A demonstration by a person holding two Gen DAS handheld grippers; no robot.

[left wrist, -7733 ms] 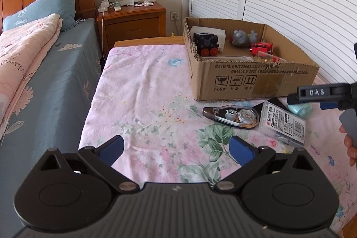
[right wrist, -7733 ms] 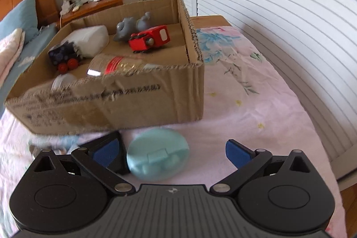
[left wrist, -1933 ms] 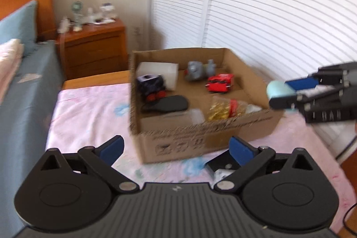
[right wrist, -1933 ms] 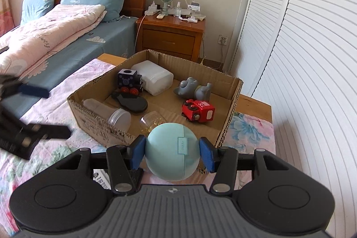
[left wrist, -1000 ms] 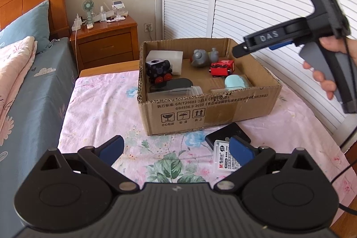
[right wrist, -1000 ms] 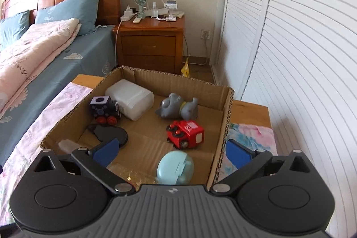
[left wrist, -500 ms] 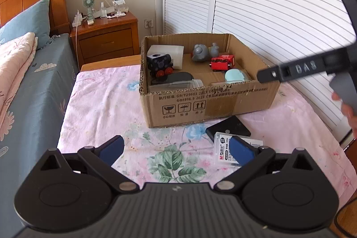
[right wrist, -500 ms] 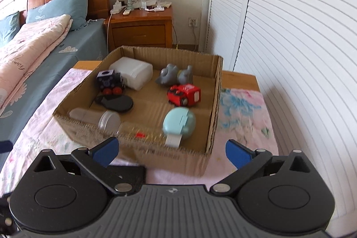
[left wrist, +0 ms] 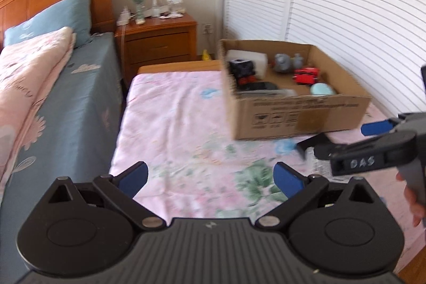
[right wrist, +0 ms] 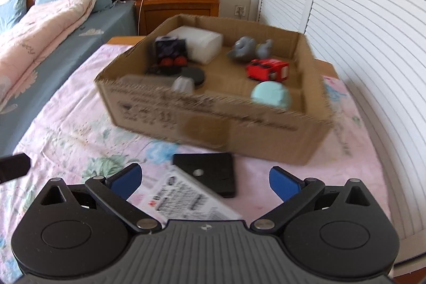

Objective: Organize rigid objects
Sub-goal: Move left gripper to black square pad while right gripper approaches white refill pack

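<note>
Both grippers, left gripper [left wrist: 210, 178], right gripper [right wrist: 205, 178], fingers spread wide, empty

A brown cardboard box [right wrist: 213, 121] sits open-topped on the pink floral sheet. All places below are given from the box, as the right wrist view shows it. Inside, at its near right corner, lies a round pale-teal case [right wrist: 271, 94]. Just behind that is a red toy car [right wrist: 267, 69], and further back two grey figures [right wrist: 249, 48] side by side. A white block [right wrist: 198, 43] fills the far left, with a black toy on red wheels [right wrist: 170, 52] in front of it. A flat black oval [right wrist: 193, 75] and a clear jar [right wrist: 159, 83] on its side lie along the near wall. Outside, just before the near wall, a flat black square [right wrist: 210, 173] lies on the sheet, with a white printed packet [right wrist: 191, 200] overlapping its near corner.
</note>
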